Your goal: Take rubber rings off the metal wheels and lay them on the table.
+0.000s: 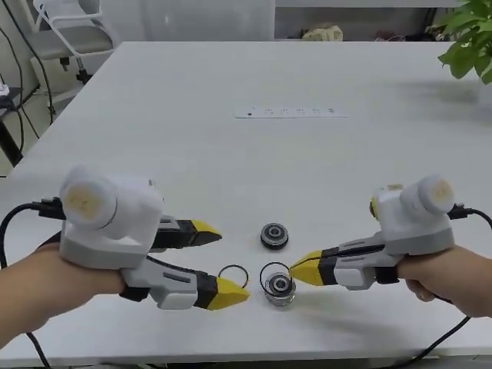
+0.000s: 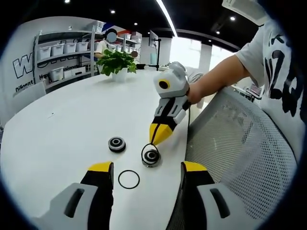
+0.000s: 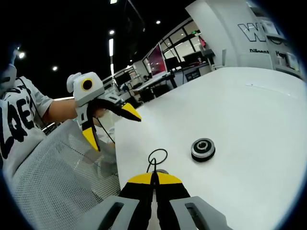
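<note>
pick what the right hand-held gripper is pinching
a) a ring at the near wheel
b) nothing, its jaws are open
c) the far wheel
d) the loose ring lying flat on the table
A: the right hand-held gripper has its jaws shut on a rubber ring beside the near wheel, while the loose ring lies apart, untouched.

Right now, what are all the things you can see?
Table: one, white, under everything.
Far wheel: one, black-rimmed, front middle.
Near wheel: one, silvery, by table edge.
Loose ring: one, black, flat beside near wheel.
Held ring: one, black, at near wheel.
Socket strip: one, white, mid-table.
Plant: one, green, far right.
Chair: one, white, far left.
Left gripper: one, white-yellow, open, near loose ring.
Right gripper: one, white-yellow, shut on held ring.
</note>
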`<state>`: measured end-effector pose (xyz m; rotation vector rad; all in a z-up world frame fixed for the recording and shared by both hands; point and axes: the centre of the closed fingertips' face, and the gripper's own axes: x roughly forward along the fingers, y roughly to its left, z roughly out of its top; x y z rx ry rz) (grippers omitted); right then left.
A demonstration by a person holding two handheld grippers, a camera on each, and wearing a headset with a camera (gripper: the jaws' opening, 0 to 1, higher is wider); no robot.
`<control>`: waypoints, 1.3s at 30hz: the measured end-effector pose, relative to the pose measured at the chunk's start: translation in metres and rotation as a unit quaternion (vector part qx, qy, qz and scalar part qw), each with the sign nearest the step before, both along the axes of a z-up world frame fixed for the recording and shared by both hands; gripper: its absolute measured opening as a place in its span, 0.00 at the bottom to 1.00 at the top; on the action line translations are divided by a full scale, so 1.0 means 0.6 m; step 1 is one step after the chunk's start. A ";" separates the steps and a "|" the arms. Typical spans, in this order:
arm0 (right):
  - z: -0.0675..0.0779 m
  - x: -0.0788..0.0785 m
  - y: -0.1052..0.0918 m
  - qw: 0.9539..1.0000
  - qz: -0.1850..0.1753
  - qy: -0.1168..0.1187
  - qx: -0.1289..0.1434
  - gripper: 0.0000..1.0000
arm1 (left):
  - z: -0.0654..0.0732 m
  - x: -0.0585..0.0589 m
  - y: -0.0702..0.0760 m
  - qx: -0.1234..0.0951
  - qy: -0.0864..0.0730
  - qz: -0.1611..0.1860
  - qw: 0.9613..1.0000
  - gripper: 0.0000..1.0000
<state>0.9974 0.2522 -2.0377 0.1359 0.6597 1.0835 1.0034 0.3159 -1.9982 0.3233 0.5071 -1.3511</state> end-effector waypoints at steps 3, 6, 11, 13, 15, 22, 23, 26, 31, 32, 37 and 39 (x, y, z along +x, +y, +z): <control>0.003 0.004 0.002 1.000 0.001 -0.001 0.002 0.00 | 0.003 0.000 0.007 -0.003 0.000 0.006 1.000 0.54; 0.010 0.010 0.011 1.000 0.003 -0.005 0.006 0.00 | 0.003 -0.001 0.012 -0.004 0.000 0.009 1.000 0.55; 0.016 0.020 0.022 1.000 0.007 -0.009 0.013 0.00 | 0.002 -0.001 0.021 -0.003 -0.003 0.014 1.000 0.57; 0.017 0.024 0.027 1.000 0.009 -0.010 0.014 0.00 | 0.003 0.001 0.024 -0.004 -0.003 0.017 1.000 0.58; 0.017 0.027 0.034 1.000 0.011 -0.011 0.016 0.00 | 0.004 0.002 0.027 -0.006 -0.004 0.021 1.000 0.59; 0.014 0.036 0.061 1.000 0.020 -0.013 0.017 0.00 | 0.008 0.012 0.042 -0.010 -0.005 0.037 0.999 0.60; 0.013 0.037 0.063 1.000 0.021 -0.013 0.016 0.00 | 0.008 0.012 0.043 -0.010 -0.005 0.038 0.999 0.60; 0.009 0.040 0.072 1.000 0.022 -0.012 0.014 0.00 | 0.007 0.013 0.048 -0.008 -0.005 0.041 0.999 0.60; 0.003 0.043 0.078 1.000 0.022 -0.010 0.009 0.00 | 0.006 0.013 0.054 -0.008 -0.003 0.044 0.999 0.60; 0.003 0.044 0.079 1.000 0.022 -0.010 0.009 0.00 | 0.006 0.013 0.054 -0.008 -0.003 0.045 0.999 0.60; -0.005 0.042 0.088 1.000 0.025 -0.008 0.002 0.00 | 0.006 0.014 0.057 -0.007 -0.003 0.046 0.999 0.60; -0.007 0.040 0.091 1.000 0.028 -0.008 0.000 0.00 | 0.008 0.015 0.057 -0.007 -0.003 0.047 0.999 0.60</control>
